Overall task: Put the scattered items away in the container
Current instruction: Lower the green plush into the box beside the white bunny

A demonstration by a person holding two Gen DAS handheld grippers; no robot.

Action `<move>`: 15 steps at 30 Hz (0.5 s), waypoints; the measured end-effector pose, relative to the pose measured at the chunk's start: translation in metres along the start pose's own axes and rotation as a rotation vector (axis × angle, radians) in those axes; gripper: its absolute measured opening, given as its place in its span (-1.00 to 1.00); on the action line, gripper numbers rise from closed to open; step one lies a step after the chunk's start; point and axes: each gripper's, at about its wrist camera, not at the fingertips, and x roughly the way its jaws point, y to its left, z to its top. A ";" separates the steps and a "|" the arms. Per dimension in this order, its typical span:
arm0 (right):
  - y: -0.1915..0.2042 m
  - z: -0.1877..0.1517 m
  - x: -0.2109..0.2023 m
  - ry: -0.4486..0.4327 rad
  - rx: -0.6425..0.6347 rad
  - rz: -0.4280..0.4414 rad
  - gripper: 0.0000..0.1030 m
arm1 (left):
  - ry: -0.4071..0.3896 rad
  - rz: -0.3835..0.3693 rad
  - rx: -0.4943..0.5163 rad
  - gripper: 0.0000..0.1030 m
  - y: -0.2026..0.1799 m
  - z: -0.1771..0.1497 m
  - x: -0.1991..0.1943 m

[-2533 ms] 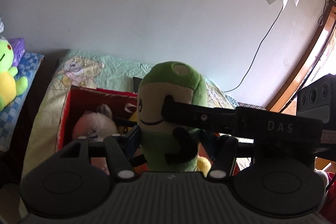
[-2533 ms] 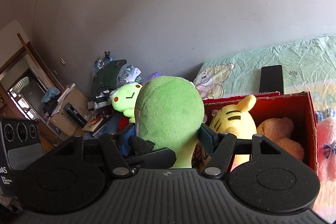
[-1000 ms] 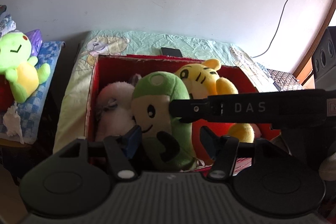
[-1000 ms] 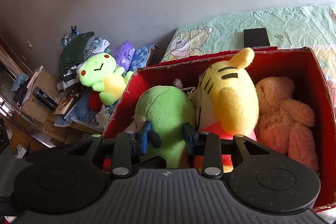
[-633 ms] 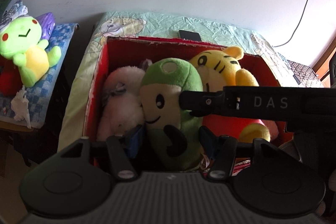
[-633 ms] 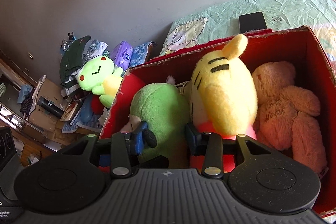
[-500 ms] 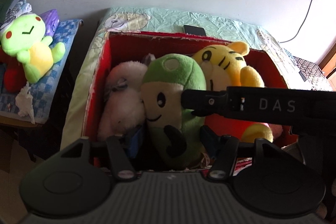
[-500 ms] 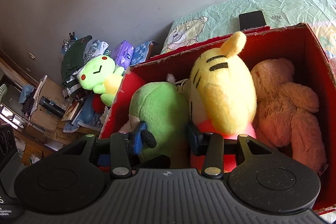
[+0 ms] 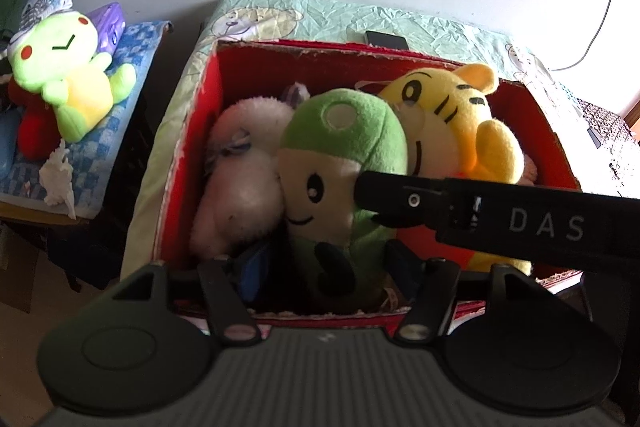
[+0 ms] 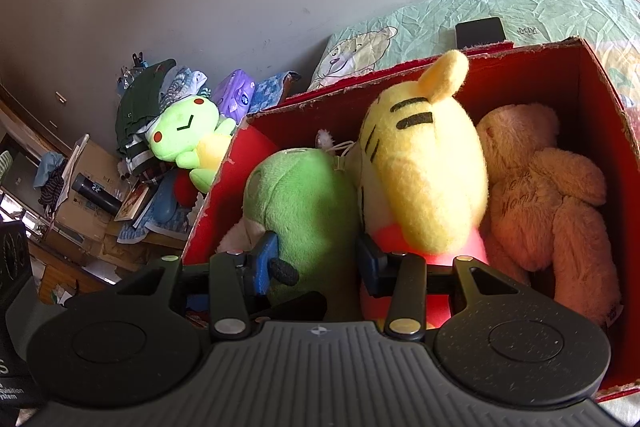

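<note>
Flanking green plush (image 9: 340,163) in red box (image 9: 200,131), both grippers' fingers apart; tiger plush (image 9: 460,123) alongside.

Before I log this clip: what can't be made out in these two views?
- Left wrist view: green plush lower body, hidden behind the left gripper.
- Right wrist view: white plush, nearly all hidden by the green plush.
- Both views: red box floor, covered by toys.

daylight from right | blown-out glare right edge | fisheye corners dark | sharp
</note>
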 end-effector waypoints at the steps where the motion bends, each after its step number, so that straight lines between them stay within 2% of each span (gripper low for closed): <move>1: 0.000 0.000 0.000 0.000 -0.003 -0.001 -0.13 | 0.000 0.004 0.006 0.35 -0.001 0.000 0.000; 10: -0.001 -0.004 -0.003 -0.011 -0.001 0.004 -0.13 | 0.006 0.014 0.042 0.42 -0.005 -0.002 0.003; 15: 0.001 -0.004 -0.003 -0.007 0.012 -0.012 -0.10 | 0.006 -0.008 0.047 0.46 -0.004 -0.002 0.001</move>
